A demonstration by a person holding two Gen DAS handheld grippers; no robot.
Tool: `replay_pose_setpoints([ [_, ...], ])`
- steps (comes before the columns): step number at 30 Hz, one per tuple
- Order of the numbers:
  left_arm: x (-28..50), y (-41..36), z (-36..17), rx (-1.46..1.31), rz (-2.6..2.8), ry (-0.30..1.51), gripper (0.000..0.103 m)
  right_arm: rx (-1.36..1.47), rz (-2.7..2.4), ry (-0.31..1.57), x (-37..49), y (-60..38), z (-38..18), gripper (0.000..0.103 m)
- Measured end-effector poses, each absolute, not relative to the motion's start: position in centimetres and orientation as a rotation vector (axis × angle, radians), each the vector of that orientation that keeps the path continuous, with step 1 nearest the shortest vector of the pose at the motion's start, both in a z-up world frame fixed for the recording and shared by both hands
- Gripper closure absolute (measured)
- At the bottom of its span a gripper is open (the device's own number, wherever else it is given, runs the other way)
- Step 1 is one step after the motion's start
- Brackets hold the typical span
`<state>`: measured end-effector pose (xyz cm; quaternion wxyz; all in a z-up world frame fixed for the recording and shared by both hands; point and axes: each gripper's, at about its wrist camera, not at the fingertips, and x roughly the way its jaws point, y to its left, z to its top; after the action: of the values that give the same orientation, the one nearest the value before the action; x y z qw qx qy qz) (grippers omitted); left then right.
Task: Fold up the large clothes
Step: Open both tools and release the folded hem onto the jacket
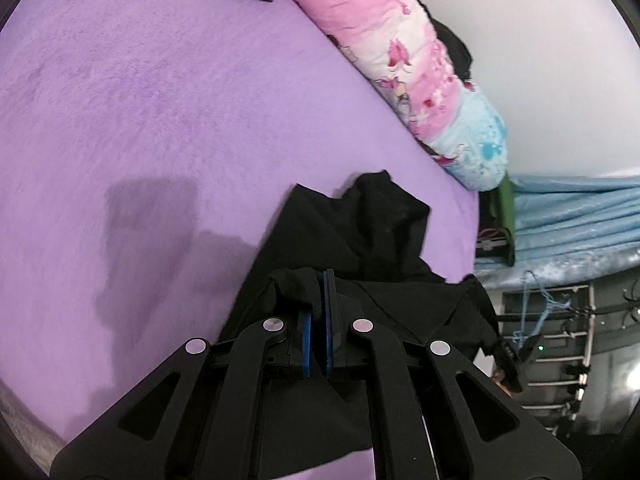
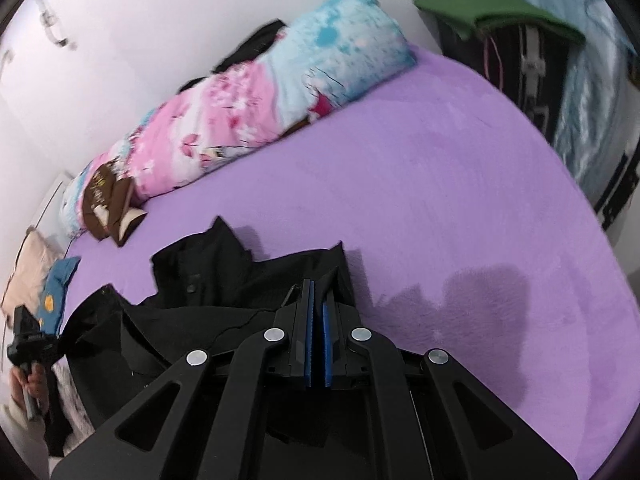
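A black garment (image 1: pixel 368 232) lies crumpled on the purple bed cover (image 1: pixel 140 120), part of it lifted toward both grippers. My left gripper (image 1: pixel 322 280) is shut on a fold of it, and the cloth drapes over the left finger and runs between the blue pads (image 1: pixel 329 320). In the right wrist view the same garment (image 2: pixel 216 276) spreads to the left, and my right gripper (image 2: pixel 318 286) is shut on its edge near a pointed corner. At the far left of that view a hand holds the left gripper (image 2: pixel 28 344), with the garment hanging between the two.
A rolled pink and blue quilt (image 2: pixel 256 96) lies along the white wall at the back of the bed. A brown cushion (image 2: pixel 108 204) sits at its end. A green cloth (image 2: pixel 496 12) tops a dark case beside the bed. Pale blue sheeting (image 1: pixel 572 216) and a rack (image 1: pixel 560 344) stand off the bed's edge.
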<state>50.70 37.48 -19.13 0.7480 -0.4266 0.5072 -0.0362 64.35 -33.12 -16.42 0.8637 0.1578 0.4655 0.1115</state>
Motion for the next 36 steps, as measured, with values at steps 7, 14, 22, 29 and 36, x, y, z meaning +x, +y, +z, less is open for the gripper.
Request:
replay_pose_setpoints([
  [7,51.1,38.7,-22.0,-0.952,-0.038,1.142,0.093,0.331,0.186,1.021,66.5,-32.5,-20.8,0.099],
  [14,49.6,41.7,-22.6,-1.061,-0.012,1.058,0.043,0.409,0.089,0.938,66.0,-34.1,-21.9,0.050],
  [22,46.3,41.6,-20.3,-0.956,-0.022,1.019,0.026,0.449,0.129,0.890,62.6,-34.8,-20.6,0.042],
  [29,39.3,39.9,-22.8,-1.002,-0.045,1.010,0.021,0.326,0.165,0.898,57.5,-35.2,-19.5,0.032],
  [36,32.3,38.8,-27.0,-1.127,-0.047,1.018,0.020,0.302,0.148,0.948,52.9,-37.2,-21.5,0.030],
])
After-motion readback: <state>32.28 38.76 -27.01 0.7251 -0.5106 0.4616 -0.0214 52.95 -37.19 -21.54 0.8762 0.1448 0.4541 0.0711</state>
